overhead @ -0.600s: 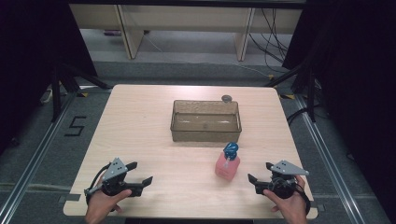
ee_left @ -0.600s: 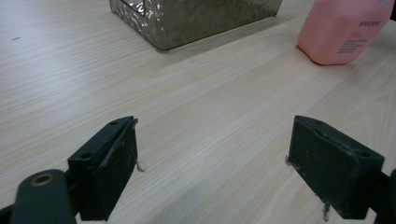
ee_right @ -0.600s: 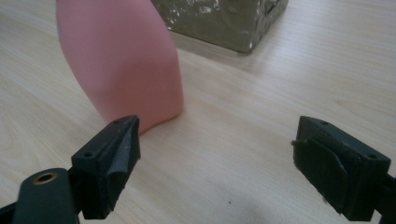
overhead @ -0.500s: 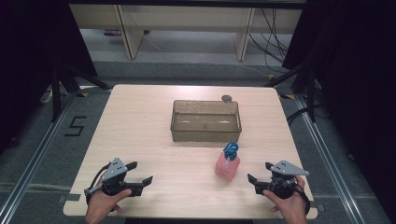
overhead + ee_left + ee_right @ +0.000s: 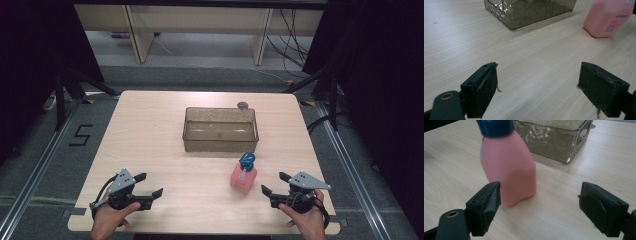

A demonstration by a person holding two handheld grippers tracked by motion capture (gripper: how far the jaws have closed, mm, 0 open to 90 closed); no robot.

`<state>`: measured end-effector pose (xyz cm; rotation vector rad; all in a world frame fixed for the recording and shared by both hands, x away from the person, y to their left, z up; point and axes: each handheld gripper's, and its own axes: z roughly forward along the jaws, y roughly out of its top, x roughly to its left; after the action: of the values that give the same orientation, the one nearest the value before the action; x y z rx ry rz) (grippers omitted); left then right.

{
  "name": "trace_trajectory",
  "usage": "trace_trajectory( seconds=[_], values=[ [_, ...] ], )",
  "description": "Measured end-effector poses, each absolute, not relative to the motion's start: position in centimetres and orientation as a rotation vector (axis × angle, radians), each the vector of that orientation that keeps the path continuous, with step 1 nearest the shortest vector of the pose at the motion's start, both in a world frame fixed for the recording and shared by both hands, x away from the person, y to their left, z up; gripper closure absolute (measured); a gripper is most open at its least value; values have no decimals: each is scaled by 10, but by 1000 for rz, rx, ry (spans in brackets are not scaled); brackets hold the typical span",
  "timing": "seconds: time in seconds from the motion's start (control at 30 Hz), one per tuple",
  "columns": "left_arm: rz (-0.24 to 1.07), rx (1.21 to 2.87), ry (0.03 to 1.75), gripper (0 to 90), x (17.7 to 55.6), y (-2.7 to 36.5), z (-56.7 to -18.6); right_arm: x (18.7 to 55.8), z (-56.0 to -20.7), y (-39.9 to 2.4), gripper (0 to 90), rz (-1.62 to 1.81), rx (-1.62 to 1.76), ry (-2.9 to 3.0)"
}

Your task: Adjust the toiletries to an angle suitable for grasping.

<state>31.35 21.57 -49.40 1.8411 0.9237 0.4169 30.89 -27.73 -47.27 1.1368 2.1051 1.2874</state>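
Right tool (image 5: 274, 183) low over the near right corner of the desk (image 5: 150, 140), held in the person's right hand (image 5: 302, 220); jaws spread wide, nothing between them, pads clear of everything. In the right gripper view its two black jaws stand far apart with bare wood between, and the pink bottle (image 5: 507, 167) rises just beyond the left-hand jaw, near but apart from it. Left tool (image 5: 150, 185) at the near left corner, in the left hand (image 5: 111, 220), jaws likewise wide and empty – the left gripper view shows only desk grain between them, with the bottle well off toward the upper right. From the high view the pink bottle (image 5: 243, 175) stands upright with a blue cap (image 5: 246, 160), just left of the right tool and in front of the clear bin's right end. Clear bin (image 5: 220, 130) sits mid-desk, apart from the bottle, apparently empty. Small round grey disc (image 5: 243, 105) lies on the desk just behind the bin's far right corner – too small to identify
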Motion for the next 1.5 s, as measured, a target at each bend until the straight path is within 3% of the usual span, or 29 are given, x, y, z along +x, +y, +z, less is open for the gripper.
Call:
trace_trajectory(
  seconds=[1.5],
  values=[
    [413,1830,935,159,313,215,-492,316,-461,-243,226,1361,1025,2128]
  ],
)
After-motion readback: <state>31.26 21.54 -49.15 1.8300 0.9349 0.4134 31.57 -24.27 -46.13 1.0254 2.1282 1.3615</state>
